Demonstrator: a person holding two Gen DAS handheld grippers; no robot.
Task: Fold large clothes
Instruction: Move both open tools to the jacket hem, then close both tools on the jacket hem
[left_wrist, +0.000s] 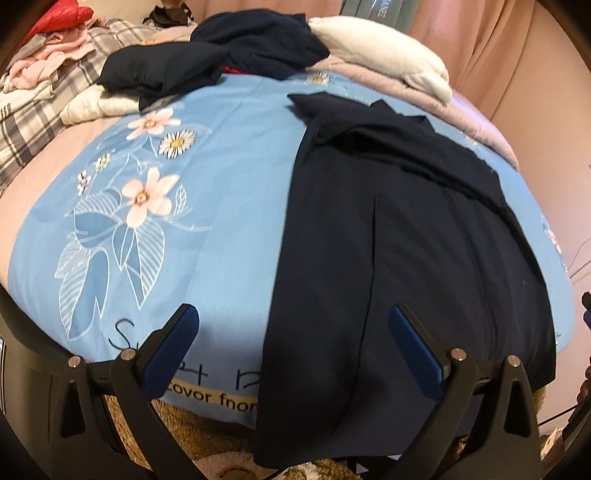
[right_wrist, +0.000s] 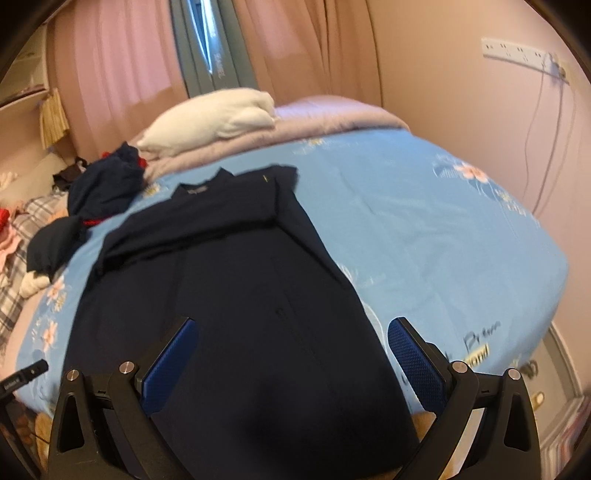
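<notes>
The left gripper (left_wrist: 291, 314) is held low at the bed's near edge, fingers spread wide and empty. The right gripper (right_wrist: 291, 325) is likewise spread above the navy garment (right_wrist: 236, 266), which is laid across the blue floral sheet (right_wrist: 424, 229) at frame centre.

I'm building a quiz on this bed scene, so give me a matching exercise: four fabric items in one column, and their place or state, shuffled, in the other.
Items:
1. dark navy garment
2. white pillow
3. crumpled navy clothes
4. plaid fabric

Places or states:
A. bunched in a heap at the far side of the blue floral sheet
B. spread flat, its hem hanging over the near edge of the bed
C. at the far left of the bed, under pink clothes
D. resting on the folded lilac quilt

Pairs: 1-B, 2-D, 3-A, 4-C
</notes>
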